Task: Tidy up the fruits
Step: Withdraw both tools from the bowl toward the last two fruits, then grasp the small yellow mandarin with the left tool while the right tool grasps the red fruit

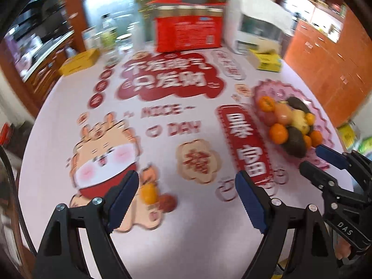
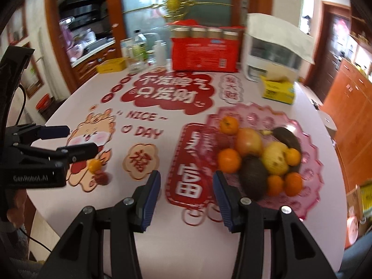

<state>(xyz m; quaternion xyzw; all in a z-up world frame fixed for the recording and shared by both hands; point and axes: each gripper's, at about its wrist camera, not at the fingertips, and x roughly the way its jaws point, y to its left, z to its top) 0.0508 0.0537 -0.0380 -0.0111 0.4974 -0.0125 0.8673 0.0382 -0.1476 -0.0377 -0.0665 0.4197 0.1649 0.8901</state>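
Note:
A pink scalloped plate (image 2: 309,186) holds several fruits: oranges (image 2: 229,160), an apple (image 2: 248,141), a yellow fruit (image 2: 275,158) and dark avocados (image 2: 253,177). The plate also shows in the left wrist view (image 1: 323,125), at the right. Two small fruits lie loose on the table: a small orange one (image 1: 148,193) and a red one (image 1: 167,203), also seen in the right wrist view, orange (image 2: 94,164) and red (image 2: 103,177). My left gripper (image 1: 187,194) is open and empty just above them. My right gripper (image 2: 187,189) is open and empty, near the plate's left edge.
The round table (image 2: 162,244) has a pink cloth with red printed decorations. At the back stand a red box (image 2: 204,54), a white appliance (image 2: 274,51), bottles (image 2: 139,48), a yellow tray (image 2: 111,65) and a yellow tissue box (image 2: 277,89). Wooden cabinets stand to the right.

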